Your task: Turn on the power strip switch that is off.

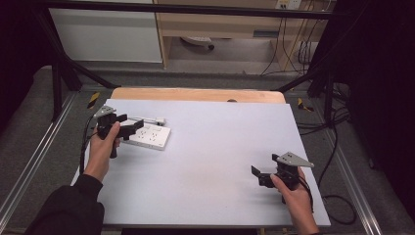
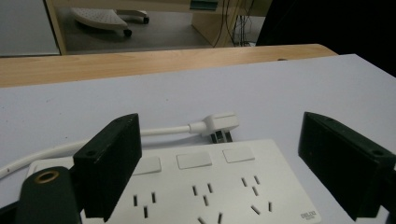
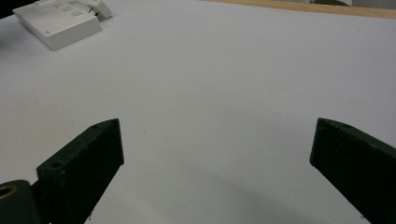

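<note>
A white power strip (image 1: 150,137) lies flat at the left of the white table top (image 1: 220,147), its sockets and switches facing up (image 2: 205,186). Its white plug (image 2: 215,125) rests on the table just behind it, at the end of a white cord (image 2: 56,151). My left gripper (image 1: 128,128) hovers over the strip's left end, held in a hand, jaws wide apart (image 2: 219,140) and pressing on nothing. My right gripper (image 1: 259,175) is open near the front right of the table, with bare table between its jaws (image 3: 215,135). The power strip (image 3: 58,25) shows far off in the right gripper view.
A wooden strip (image 1: 195,94) borders the table's far edge. Black frame bars (image 1: 58,73) rise at both back corners. Cables (image 1: 337,200) trail on the floor to the right. A wooden cabinet (image 1: 220,24) stands behind.
</note>
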A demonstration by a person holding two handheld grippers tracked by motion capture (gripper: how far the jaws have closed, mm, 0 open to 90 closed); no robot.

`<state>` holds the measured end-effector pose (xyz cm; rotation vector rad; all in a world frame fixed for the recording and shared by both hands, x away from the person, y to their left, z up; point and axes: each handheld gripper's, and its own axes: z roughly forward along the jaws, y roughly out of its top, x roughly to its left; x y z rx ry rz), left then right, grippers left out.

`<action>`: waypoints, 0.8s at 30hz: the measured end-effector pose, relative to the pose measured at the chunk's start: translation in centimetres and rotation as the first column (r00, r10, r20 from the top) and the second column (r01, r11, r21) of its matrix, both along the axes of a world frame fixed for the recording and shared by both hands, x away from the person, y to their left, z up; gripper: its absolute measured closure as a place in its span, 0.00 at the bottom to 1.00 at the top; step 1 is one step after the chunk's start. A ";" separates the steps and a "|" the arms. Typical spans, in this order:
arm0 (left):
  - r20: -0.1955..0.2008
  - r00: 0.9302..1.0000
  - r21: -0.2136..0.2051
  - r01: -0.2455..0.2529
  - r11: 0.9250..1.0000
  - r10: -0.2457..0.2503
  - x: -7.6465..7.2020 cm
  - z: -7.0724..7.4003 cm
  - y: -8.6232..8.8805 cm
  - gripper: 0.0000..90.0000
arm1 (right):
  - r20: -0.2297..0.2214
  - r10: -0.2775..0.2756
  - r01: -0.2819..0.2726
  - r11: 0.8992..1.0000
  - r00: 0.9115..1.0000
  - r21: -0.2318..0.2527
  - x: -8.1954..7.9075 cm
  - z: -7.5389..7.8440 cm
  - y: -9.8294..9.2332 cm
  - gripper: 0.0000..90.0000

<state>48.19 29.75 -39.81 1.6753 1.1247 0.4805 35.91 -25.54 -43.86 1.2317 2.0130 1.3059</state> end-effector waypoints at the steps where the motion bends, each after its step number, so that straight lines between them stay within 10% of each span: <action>1: 0.004 1.000 0.003 0.003 1.000 -0.003 -0.3 0.0 0.0 0.16 | 0.001 0.001 -0.001 1.000 1.000 -0.001 0.0 0.0 0.0 0.04; 24: 0.142 0.990 0.032 -0.014 0.999 0.009 -6.7 1.4 0.0 0.16 | 0.001 0.003 -0.003 1.000 1.000 -0.005 0.0 0.0 0.1 0.04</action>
